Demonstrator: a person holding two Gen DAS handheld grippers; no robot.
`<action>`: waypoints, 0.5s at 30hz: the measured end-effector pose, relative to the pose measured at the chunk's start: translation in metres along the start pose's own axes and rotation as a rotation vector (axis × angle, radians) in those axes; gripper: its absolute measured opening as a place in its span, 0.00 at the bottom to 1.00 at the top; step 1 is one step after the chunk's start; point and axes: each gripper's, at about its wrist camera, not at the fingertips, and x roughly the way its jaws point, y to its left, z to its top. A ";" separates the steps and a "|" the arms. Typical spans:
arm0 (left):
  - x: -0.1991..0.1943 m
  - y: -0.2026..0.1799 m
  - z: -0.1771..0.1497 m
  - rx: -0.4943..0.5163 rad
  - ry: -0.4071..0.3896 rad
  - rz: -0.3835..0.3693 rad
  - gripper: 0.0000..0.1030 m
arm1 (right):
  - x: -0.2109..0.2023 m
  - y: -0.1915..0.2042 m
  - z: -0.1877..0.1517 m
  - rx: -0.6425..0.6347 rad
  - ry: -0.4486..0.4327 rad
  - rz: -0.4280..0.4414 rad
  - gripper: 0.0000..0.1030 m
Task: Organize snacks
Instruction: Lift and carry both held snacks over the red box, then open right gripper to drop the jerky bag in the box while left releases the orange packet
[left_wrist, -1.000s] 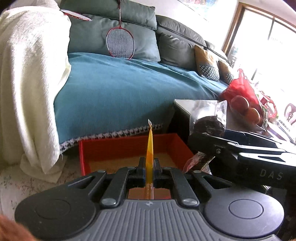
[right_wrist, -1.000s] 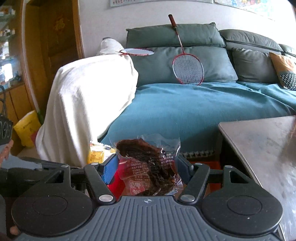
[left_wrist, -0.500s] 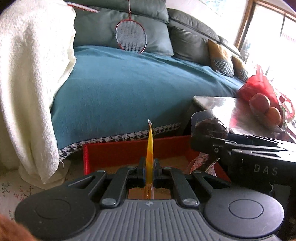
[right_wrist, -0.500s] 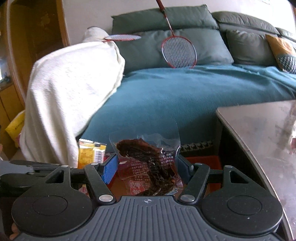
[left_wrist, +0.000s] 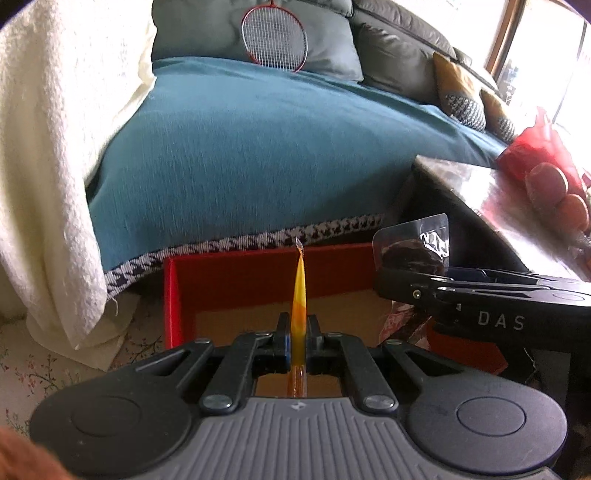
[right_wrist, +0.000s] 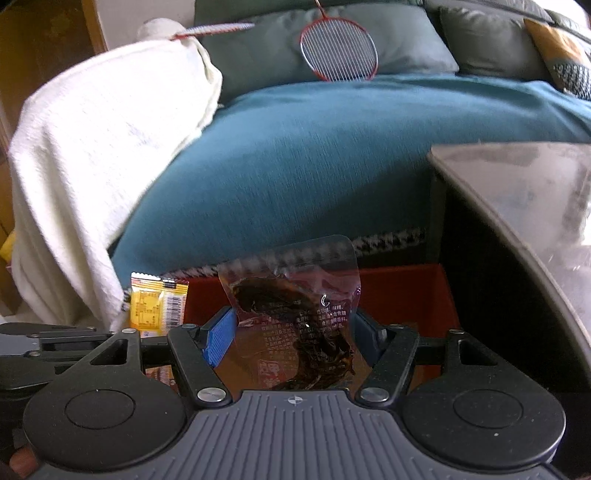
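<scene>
My left gripper (left_wrist: 298, 338) is shut on a thin yellow snack packet (left_wrist: 298, 295), seen edge-on above a red box (left_wrist: 207, 273) with a brown floor. The same packet (right_wrist: 157, 308) shows its yellow face in the right wrist view, at the left. My right gripper (right_wrist: 293, 328) is shut on a clear packet of dark dried snack (right_wrist: 295, 317), held upright over the red box (right_wrist: 402, 291). In the left wrist view the right gripper (left_wrist: 384, 282) reaches in from the right with that packet (left_wrist: 413, 247).
A teal-covered sofa (left_wrist: 258, 147) stands behind the box, with a white blanket (left_wrist: 48, 147) at the left and a red badminton racket (left_wrist: 275, 37) against its cushions. A grey table (right_wrist: 517, 192) is at the right, with a red bag of fruit (left_wrist: 546, 170) on it.
Both grippers have moved down and forward with their packets, so the red box looks larger and nearer. Both grips are unchanged.
</scene>
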 end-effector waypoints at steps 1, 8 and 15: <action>0.001 0.001 0.000 -0.001 0.002 0.002 0.03 | 0.002 -0.001 0.000 0.003 0.005 0.000 0.71; 0.011 0.004 -0.003 -0.003 0.024 0.026 0.03 | 0.016 -0.006 -0.003 0.016 0.042 -0.015 0.72; 0.019 0.006 -0.008 -0.002 0.046 0.047 0.03 | 0.023 -0.011 -0.003 0.028 0.051 -0.029 0.76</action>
